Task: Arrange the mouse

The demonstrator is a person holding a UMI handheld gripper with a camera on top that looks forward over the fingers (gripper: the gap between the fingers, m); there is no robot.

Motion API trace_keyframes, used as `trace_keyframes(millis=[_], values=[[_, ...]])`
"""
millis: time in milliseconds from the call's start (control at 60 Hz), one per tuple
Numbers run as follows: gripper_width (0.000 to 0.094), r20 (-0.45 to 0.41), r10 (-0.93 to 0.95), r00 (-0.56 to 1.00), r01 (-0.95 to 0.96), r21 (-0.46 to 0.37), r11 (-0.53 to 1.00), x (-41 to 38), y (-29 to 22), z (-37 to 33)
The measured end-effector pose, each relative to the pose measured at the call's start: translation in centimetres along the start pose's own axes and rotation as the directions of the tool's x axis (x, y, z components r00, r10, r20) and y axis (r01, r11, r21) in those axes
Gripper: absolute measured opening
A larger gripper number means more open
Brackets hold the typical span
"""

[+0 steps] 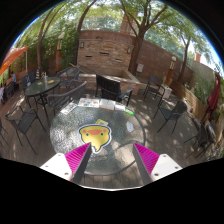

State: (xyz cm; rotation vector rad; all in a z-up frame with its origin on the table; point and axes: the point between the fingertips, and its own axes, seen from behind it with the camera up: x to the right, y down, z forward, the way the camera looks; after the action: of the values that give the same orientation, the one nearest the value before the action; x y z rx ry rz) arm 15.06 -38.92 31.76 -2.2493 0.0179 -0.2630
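Observation:
A yellow, white-edged, duck-shaped mat lies on a round glass table, just ahead of my left finger. A small reddish patch sits on its middle; I cannot tell whether it is the mouse. My gripper is above the table's near edge. It is open and empty, with the magenta pads spread wide. Nothing stands between the fingers.
Flat white things lie at the table's far side, with small items at its right. Dark metal chairs ring the table. A second table with chairs stands to the left. Brick wall and trees are behind.

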Motion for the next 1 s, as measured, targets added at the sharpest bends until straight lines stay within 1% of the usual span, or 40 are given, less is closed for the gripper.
trace_keyframes(millis=[250, 350, 450, 467, 583, 617, 667, 800, 900, 1000], values=[[0.0855, 0.002, 0.018, 1.0, -0.018, -0.06, 0.998, 2.5, 3.0, 3.1], [0.0851, -0.007, 0.033, 0.999, -0.034, -0.093, 0.995, 4.5, 5.1, 5.9], [0.0852, -0.022, 0.044, 0.999, -0.046, -0.105, 0.993, 7.2, 7.2, 10.8], [0.0854, -0.024, 0.044, 0.999, -0.047, -0.109, 0.993, 7.5, 6.8, 11.4], [0.0848, -0.023, 0.046, 0.999, -0.048, -0.084, 0.995, 10.7, 8.3, 18.9], [0.0856, -0.018, 0.046, 0.999, -0.047, -0.08, 0.996, 11.8, 7.8, 22.0], [0.0851, -0.003, 0.05, 0.999, -0.05, -0.05, 0.997, 12.8, 7.4, 25.9], [0.0847, 0.023, 0.061, 0.998, -0.06, -0.025, 0.998, 15.0, 6.0, 36.0], [0.0845, 0.053, 0.093, 0.994, -0.092, -0.031, 0.995, 15.4, 5.0, 42.8], [0.0837, 0.069, 0.114, 0.991, -0.112, -0.035, 0.993, 15.5, 4.4, 48.1]])
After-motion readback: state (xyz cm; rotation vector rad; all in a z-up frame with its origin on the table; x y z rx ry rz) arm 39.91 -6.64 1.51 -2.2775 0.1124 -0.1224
